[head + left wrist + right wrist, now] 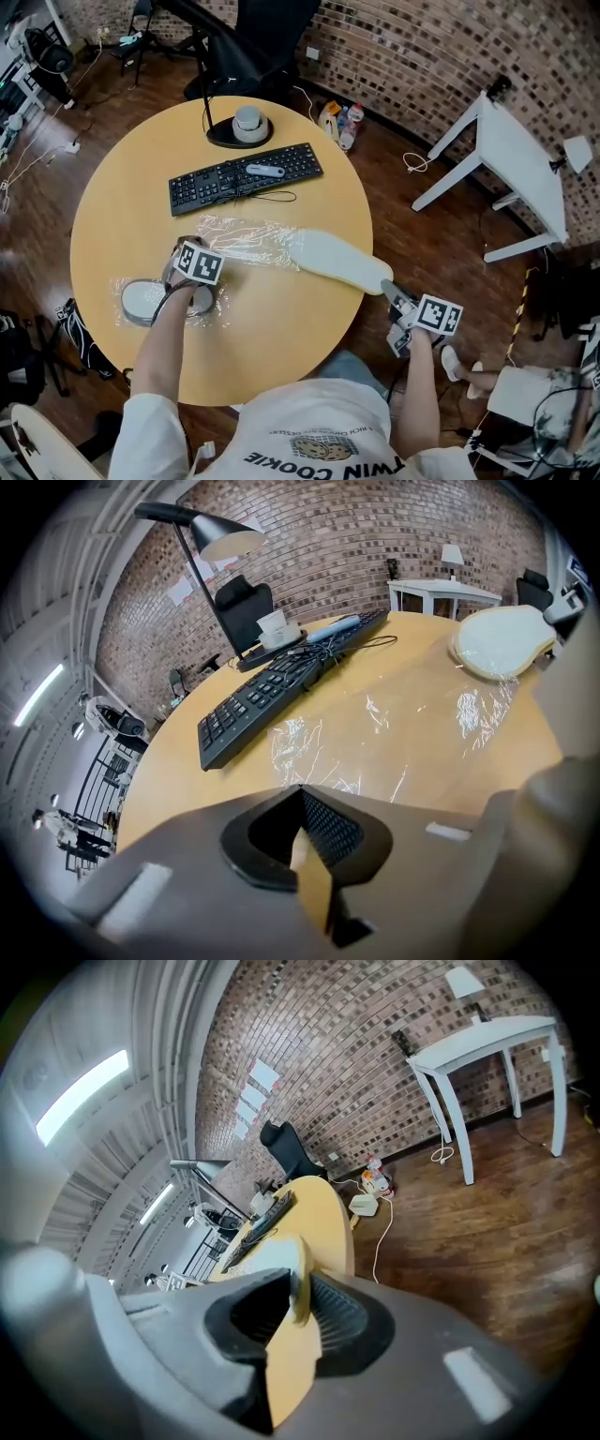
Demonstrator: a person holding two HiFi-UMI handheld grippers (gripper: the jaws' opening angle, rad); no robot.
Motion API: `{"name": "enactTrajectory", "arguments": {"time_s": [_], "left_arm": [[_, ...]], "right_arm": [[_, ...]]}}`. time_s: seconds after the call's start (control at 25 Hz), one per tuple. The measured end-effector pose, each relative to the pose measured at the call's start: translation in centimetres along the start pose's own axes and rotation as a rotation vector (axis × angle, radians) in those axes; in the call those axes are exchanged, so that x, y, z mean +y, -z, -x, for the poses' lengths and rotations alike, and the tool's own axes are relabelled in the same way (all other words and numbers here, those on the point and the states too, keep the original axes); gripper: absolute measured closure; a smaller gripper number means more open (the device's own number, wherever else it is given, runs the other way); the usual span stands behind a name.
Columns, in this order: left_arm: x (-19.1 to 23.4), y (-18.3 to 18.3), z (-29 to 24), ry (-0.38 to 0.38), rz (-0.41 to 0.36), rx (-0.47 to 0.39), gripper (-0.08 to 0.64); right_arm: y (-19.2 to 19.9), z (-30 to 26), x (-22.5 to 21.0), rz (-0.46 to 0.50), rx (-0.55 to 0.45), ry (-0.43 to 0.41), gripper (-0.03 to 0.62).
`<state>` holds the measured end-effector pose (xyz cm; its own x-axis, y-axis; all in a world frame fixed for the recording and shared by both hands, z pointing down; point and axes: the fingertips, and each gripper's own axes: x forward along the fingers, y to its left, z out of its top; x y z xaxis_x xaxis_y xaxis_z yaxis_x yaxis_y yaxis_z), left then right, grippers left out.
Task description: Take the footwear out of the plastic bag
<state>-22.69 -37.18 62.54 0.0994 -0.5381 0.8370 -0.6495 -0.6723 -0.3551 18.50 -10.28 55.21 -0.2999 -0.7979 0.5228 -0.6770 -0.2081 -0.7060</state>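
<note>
Round worktop (122,206); black keyboard (246,176) at its 12 o'clock. Clear plastic bag (246,239) lies flat mid-worktop, its open end toward 3 o'clock.

White slipper (339,262) is mostly outside the bag at 3 o'clock, overhanging the worktop rim. Its far end touches the film.

Second slipper (142,300), wrapped in film, at 8 o'clock.

Right gripper (390,289) is off the rim at 4 o'clock, jaws clamped on the white slipper's near tip.

Left gripper (190,253) is at the bag's 9 o'clock end, jaws narrow and pinching the film.
</note>
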Motion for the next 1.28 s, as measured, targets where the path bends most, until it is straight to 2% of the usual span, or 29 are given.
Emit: {"name": "enactTrajectory", "arguments": {"time_s": [0.12, 0.32, 0.44, 0.56, 0.76, 0.92, 1.08, 1.28], "left_arm": [[-0.1, -0.1, 0.0, 0.002, -0.004, -0.002, 0.557], [-0.1, -0.2, -0.1, -0.003, -0.010, -0.010, 0.557], [-0.2, 0.0, -0.2, -0.002, -0.012, -0.011, 0.557], [-0.1, 0.1, -0.1, 0.001, -0.012, -0.010, 0.557], [0.0, -0.1, -0.3, 0.009, -0.003, -0.018, 0.557], [-0.4, 0.7, -0.2, 0.018, 0.013, -0.017, 0.557], [0.3, -0.4, -0.1, 0.018, 0.036, -0.038, 0.557], [0.3, -0.2, -0.1, 0.035, 0.053, -0.028, 0.557]], "right_arm": [[-1.1, 1.6, 0.3, -0.035, -0.038, -0.059, 0.528], [-2.7, 3.7, 2.0, -0.025, -0.096, -0.148, 0.534], [-2.6, 4.8, 1.9, -0.105, -0.126, -0.141, 0.535], [-3.2, 6.0, 2.2, -0.117, -0.157, -0.160, 0.537], [-4.6, 6.0, 4.8, -0.140, -0.204, -0.291, 0.537], [-3.9, 4.3, 6.7, -0.182, -0.188, -0.376, 0.537], [-4.1, 1.0, 9.4, -0.134, -0.150, -0.430, 0.537], [-2.8, -4.2, 12.2, -0.142, -0.081, -0.482, 0.537]]}}
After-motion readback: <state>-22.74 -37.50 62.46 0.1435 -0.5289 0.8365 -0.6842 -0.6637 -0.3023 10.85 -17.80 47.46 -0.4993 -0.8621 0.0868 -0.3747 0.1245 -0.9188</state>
